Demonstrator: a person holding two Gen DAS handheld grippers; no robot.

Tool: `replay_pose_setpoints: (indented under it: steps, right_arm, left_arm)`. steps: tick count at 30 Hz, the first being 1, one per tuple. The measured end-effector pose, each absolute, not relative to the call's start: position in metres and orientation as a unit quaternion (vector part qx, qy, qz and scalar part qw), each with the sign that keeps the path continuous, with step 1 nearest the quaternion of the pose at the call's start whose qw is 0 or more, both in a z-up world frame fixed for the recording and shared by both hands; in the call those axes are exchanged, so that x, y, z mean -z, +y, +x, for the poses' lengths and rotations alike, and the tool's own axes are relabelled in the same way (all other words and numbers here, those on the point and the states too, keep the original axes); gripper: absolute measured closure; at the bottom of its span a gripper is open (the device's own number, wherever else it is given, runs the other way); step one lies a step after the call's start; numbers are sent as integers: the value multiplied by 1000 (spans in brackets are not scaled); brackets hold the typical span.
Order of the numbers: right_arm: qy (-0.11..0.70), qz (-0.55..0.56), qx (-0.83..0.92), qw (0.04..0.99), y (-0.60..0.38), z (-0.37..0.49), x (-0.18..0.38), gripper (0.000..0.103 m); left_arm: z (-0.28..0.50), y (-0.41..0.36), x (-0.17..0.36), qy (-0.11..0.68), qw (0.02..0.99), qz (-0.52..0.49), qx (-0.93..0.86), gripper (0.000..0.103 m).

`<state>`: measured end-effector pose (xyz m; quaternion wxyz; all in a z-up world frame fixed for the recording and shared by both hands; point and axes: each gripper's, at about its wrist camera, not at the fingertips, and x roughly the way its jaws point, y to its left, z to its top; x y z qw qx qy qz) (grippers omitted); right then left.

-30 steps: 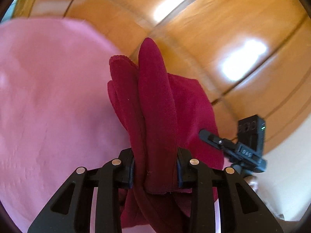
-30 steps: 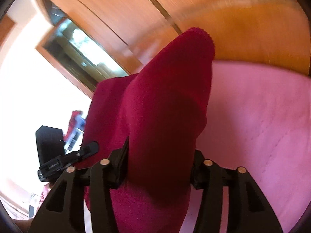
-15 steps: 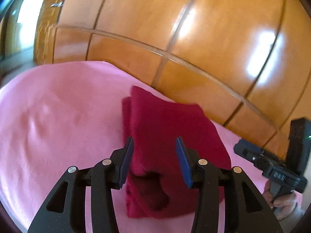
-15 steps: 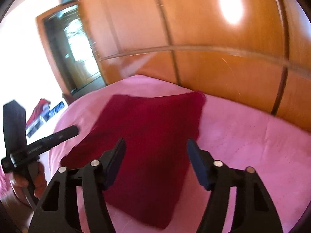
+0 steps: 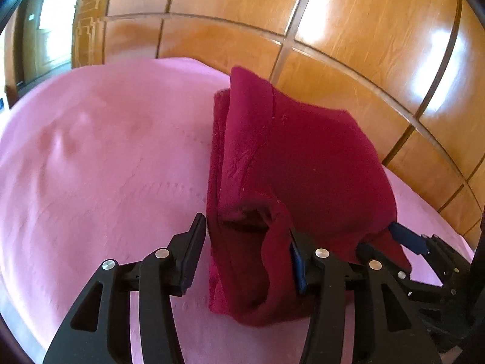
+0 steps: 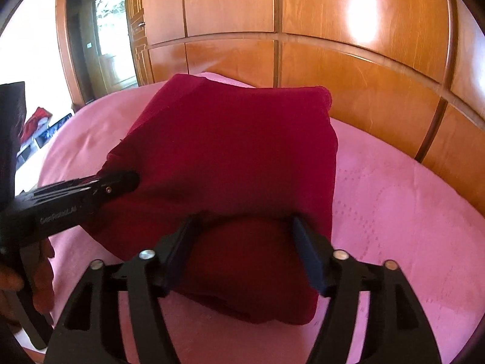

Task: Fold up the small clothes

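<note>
A folded dark red garment lies on the pink bed cover; it also shows in the right wrist view. My left gripper is open, its jaws either side of the garment's near left edge, with cloth draped over the right finger. My right gripper is open, jaws wide around the garment's near right edge, and cloth lies between them. Each gripper shows in the other's view, at the garment's side: the right one, the left one.
Glossy wooden wardrobe panels stand right behind the bed. A doorway opens at the far left. The pink cover spreads to both sides of the garment. Red and dark items lie beyond the bed's left edge.
A second ago both grippers were shut on the garment and held it up. They have opened, let it down on the bed, and now sit open around its near edges.
</note>
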<state>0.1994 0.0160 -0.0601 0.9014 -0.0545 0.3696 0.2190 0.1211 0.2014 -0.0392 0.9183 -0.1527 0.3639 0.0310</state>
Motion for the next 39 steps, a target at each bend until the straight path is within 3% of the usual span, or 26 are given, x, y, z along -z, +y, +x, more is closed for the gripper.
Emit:
replay_pose_setpoints:
  steps: [4,11,20,39]
  right_arm:
    - [364,-32,-205,908,2,181,44,18]
    - [359,-22,-145,922,-8,157,29,3]
    - [333,-40,-106,936,-19,117,15,2]
    - [321,-20,-64,945,-35,78,6,2]
  left_arm:
    - [95,197,24,336,930,-142,-54,30]
    - [49,177,-1,303,942,-121,-83,12]
    - [14,151,-9,293,946,-88,-108,5]
    - [-23,130,-12,298,944,-59,-129,4]
